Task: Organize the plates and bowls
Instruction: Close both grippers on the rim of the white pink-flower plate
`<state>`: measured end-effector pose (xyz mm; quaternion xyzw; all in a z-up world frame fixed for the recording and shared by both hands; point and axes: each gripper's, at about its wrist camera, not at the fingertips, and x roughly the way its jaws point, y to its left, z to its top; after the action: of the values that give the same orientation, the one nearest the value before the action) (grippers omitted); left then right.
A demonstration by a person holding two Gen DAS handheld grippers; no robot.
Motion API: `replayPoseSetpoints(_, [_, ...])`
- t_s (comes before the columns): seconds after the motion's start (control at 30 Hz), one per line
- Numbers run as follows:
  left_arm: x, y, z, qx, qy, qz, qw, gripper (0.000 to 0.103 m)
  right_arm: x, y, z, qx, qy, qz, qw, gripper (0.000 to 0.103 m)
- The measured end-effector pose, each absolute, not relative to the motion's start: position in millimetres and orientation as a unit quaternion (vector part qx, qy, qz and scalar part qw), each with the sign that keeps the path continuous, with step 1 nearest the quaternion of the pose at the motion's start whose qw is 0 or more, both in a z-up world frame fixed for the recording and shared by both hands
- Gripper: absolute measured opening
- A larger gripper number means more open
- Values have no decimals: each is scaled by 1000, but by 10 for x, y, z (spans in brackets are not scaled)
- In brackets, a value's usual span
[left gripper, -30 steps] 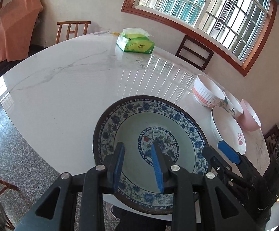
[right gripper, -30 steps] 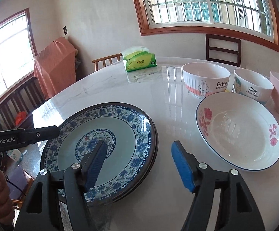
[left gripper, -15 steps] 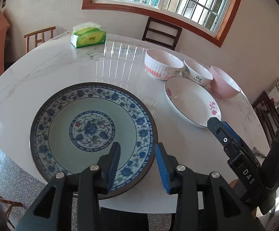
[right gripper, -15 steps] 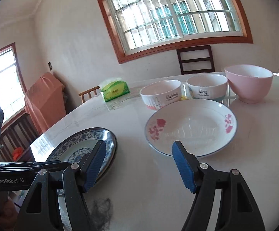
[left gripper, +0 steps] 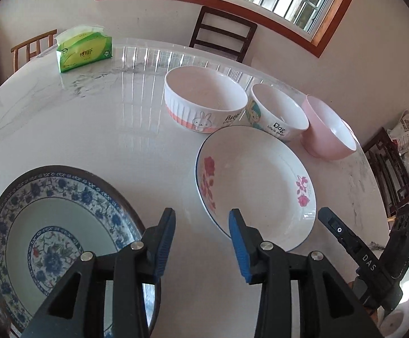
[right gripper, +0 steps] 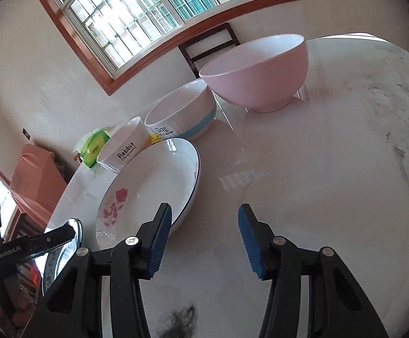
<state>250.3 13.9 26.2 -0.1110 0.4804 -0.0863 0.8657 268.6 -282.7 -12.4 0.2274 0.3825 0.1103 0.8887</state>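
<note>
White rose plate (left gripper: pixel 256 186) lies mid-table, its far rim just beside the rabbit bowl (left gripper: pixel 204 100) and dog bowl (left gripper: pixel 277 112). Left gripper (left gripper: pixel 201 239) jaws apart, empty. Right gripper (right gripper: pixel 204 238) jaws closing on nothing. Risk: a shallow bite on the thin rim could skid the plate into the bowls.

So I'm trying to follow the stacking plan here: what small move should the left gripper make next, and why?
Probably ease the left gripper forward onto the near rim of the white rose plate. Its jaws are apart with nothing between them, and that rim lies just ahead of its right finger. The blue patterned plate sits close by on the left, a likely base to stack it on.
</note>
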Motion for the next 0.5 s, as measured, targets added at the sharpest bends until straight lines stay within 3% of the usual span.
replayPoseSetpoints(0.5, [3071, -36, -105, -124, 523, -58, 841, 40, 3139, -2702, -197, 189, 423, 137, 876, 42])
